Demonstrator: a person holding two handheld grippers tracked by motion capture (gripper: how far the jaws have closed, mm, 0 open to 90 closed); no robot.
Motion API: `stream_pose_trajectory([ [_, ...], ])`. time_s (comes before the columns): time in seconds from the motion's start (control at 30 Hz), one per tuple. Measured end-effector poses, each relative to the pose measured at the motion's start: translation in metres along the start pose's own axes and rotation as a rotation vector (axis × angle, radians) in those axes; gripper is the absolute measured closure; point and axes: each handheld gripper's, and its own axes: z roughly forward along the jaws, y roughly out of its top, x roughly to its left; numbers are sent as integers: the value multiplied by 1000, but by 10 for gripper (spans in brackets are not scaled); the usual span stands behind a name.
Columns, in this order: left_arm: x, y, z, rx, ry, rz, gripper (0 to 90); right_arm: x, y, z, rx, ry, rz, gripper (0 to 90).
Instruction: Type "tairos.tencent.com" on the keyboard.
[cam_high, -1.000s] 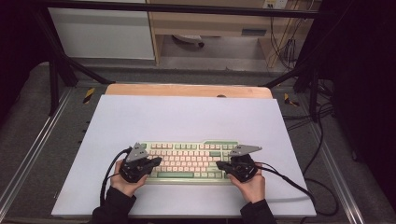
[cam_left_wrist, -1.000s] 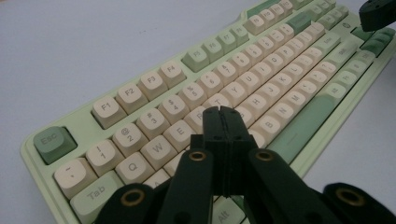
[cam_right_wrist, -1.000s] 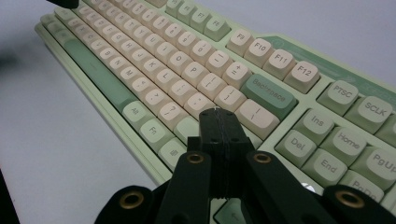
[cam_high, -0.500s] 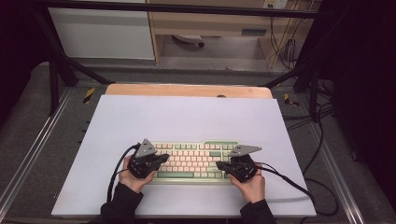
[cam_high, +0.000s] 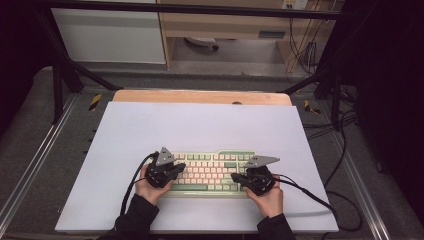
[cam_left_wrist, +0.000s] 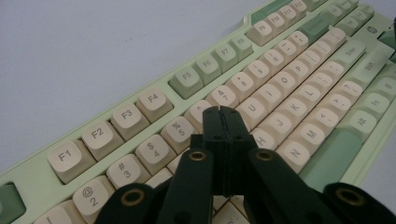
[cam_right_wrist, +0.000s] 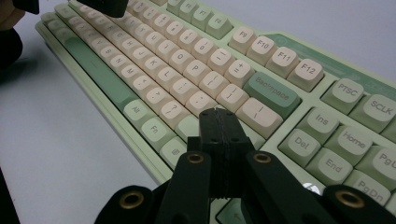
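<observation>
- Pale green and cream plastic: the keyboard (cam_high: 212, 172) lies flat on the white table sheet (cam_high: 200, 125), near the person's edge, long side running left to right.
- The left gripper (cam_high: 176, 169) has come in from the keyboard's left end since a second ago. Then it sat lower and further out; now its tip is over the left block of keys.
- In the left gripper view its black jaws are pressed together with nothing between them, and the tip (cam_left_wrist: 223, 116) hovers among the letter keys, just below the number row near the 5 and 6 keys. Whether it touches a key I cannot tell.
- The right gripper (cam_high: 239, 178) has hardly stirred over that second. It sits at the keyboard's right side.
- In the right gripper view its jaws are likewise closed and empty, with the tip (cam_right_wrist: 217, 119) just below the Backspace key (cam_right_wrist: 272, 94), at the right end of the letter block.
- My reading: with closed tips used as pokers, the work in hand is pressing keys, and the left one's shift inward looks like lining up on a key. No press is plainly under way yet.
- Containers: none stands on the sheet, so nothing is held in anything. The sheet bears the keyboard and the two hands (cam_high: 150, 182) with their tools.
</observation>
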Motion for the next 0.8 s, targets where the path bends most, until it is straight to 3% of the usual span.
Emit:
stream_pose_trajectory([
  [0.57,-1,-4,10,25,-5,12,900,-1,-1,-2,-7,3,6,900],
  [0.8,-1,-4,7,10,-12,11,900,-1,-1,-3,-14,3,9,900],
])
